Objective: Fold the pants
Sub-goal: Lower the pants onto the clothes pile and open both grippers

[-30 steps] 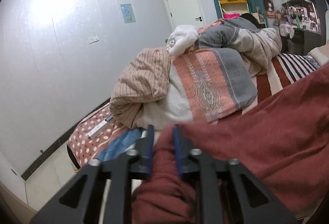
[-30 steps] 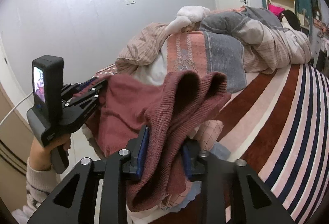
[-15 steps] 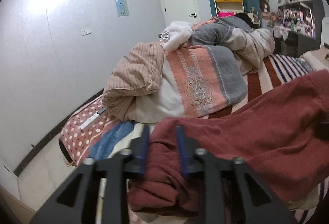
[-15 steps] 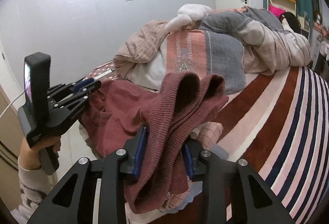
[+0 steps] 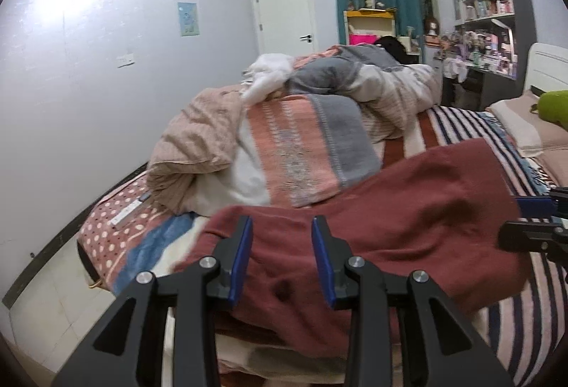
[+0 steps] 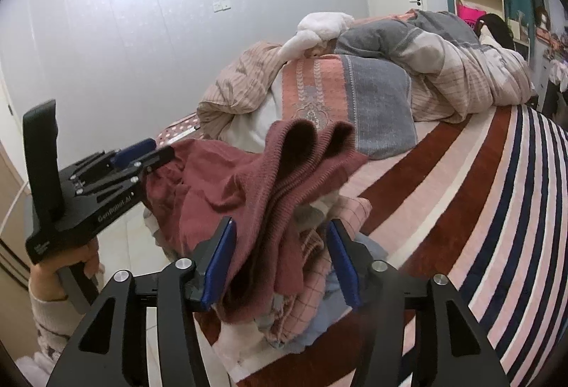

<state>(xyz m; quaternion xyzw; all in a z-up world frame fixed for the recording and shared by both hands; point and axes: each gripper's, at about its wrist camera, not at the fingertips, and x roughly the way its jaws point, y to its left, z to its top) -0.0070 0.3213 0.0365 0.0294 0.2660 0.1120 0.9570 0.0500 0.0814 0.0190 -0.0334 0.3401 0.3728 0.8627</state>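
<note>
Both hand-held grippers (image 5: pixel 282 259) (image 6: pixel 282 262) opened, pants (image 5: pixel 408 227) released, lower folds hidden

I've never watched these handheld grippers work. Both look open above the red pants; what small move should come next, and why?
Probably draw the right gripper back clear of the ribbed cuffs. Its jaws stand apart, yet the maroon pants are bunched between them over a heap of clothes. The left gripper is open too, so nothing holds the cloth before a fresh grasp.
</note>
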